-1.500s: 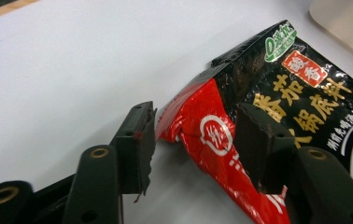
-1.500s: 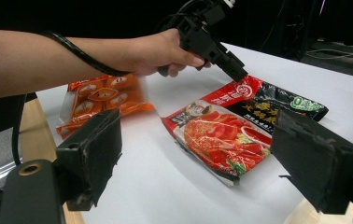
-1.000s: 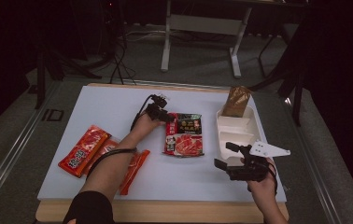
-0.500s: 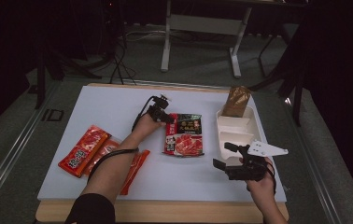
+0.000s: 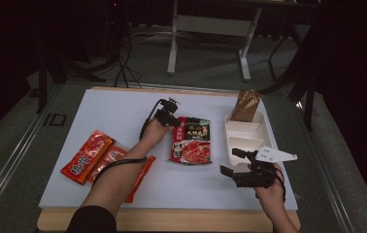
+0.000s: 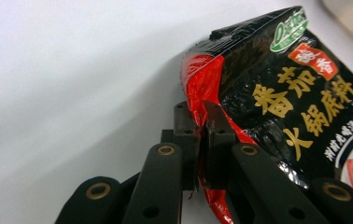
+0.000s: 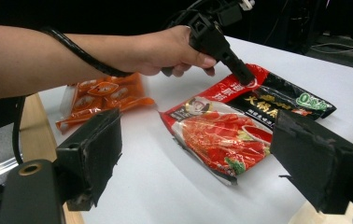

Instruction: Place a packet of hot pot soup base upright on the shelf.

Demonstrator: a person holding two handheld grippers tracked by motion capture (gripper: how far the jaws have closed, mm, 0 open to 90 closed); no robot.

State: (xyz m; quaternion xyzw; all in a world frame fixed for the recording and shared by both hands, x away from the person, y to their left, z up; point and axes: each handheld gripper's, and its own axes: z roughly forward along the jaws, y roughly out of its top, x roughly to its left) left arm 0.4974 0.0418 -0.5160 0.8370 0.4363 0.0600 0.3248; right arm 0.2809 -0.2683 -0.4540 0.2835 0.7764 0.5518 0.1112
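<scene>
Already the left gripper [image 6: 201, 140] is pinching the sauce packet [image 5: 191, 141] by its left edge.
Its jaws having just closed, the packet's long axis is running toward the table's [image 5: 123, 109] near edge; the right gripper [image 5: 234, 162] is waiting open beside the white tray [image 5: 247, 133].

Four packets [image 5: 191, 141], one tray [image 5: 242, 133]

left gripper [image 5: 174, 121]: arm stretched forward, jaws just closed, pinching packet edge | right gripper [image 5: 235, 162]: held low near body, jaws wide apart, holding nothing
</scene>
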